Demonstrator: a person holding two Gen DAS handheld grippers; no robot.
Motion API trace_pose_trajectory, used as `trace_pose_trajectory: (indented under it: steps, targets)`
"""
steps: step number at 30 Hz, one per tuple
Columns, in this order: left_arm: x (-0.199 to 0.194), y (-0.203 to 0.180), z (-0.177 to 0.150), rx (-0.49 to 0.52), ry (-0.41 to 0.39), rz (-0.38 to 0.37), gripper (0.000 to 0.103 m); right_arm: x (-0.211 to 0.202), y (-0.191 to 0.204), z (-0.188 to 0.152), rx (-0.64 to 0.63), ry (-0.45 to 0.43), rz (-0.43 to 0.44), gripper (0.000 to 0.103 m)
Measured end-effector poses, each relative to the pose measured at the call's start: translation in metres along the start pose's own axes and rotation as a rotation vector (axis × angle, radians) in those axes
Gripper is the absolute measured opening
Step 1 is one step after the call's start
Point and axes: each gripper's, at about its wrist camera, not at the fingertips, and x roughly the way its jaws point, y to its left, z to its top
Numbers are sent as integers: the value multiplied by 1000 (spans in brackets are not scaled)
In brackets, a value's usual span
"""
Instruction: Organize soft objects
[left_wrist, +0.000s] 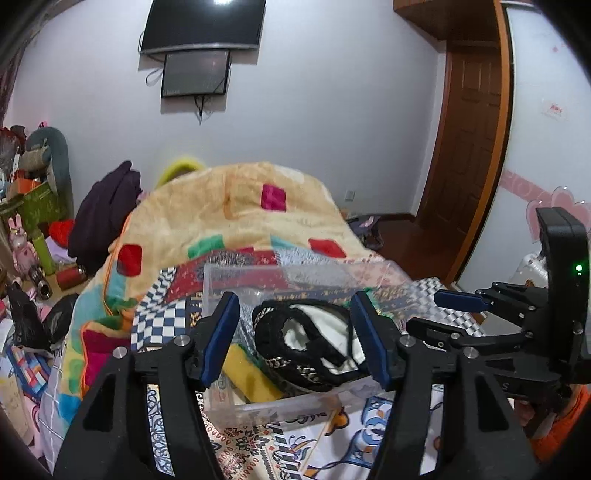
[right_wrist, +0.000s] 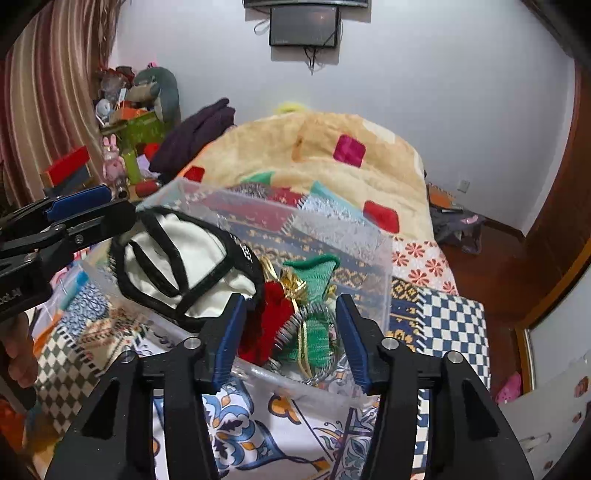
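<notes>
Both grippers, left gripper (left_wrist: 295, 339) and right gripper (right_wrist: 290, 341), hang spread and empty over the clear bin (right_wrist: 384, 266) holding a black-trimmed cap (right_wrist: 177, 258)

A bed with a patterned patchwork sheet (right_wrist: 295, 435) carries a clear plastic box (right_wrist: 369, 266) and a beige fleece blanket with coloured squares (left_wrist: 221, 206).

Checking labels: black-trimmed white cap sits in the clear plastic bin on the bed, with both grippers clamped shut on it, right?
Not quite. In both wrist views, the black-trimmed white cap sits in the clear plastic bin, but the left gripper and right gripper are open, gripping nothing.
</notes>
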Motion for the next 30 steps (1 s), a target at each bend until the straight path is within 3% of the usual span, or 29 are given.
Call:
trace_pose_trajectory:
  steps: [9, 12, 16, 18, 20, 30]
  targets:
    - [-72, -20, 18, 43, -166, -11, 69, -80, 6, 12, 30, -197, 38, 49]
    - [-97, -28, 20, 60, -215, -16, 77, -112, 9, 13, 42, -283, 50, 63]
    - [-119, -38, 17, 83, -262, -11, 86, -141, 13, 10, 54, -356, 55, 69]
    - [-127, -42, 15, 82, -278, -19, 95, -149, 15, 7, 59, -381, 53, 79]
    - [-132, -44, 13, 81, -288, -18, 97, -158, 18, 2, 59, -409, 39, 83]
    - [-140, -50, 6, 79, -308, -13, 102, -161, 19, -1, 74, -452, 5, 88]
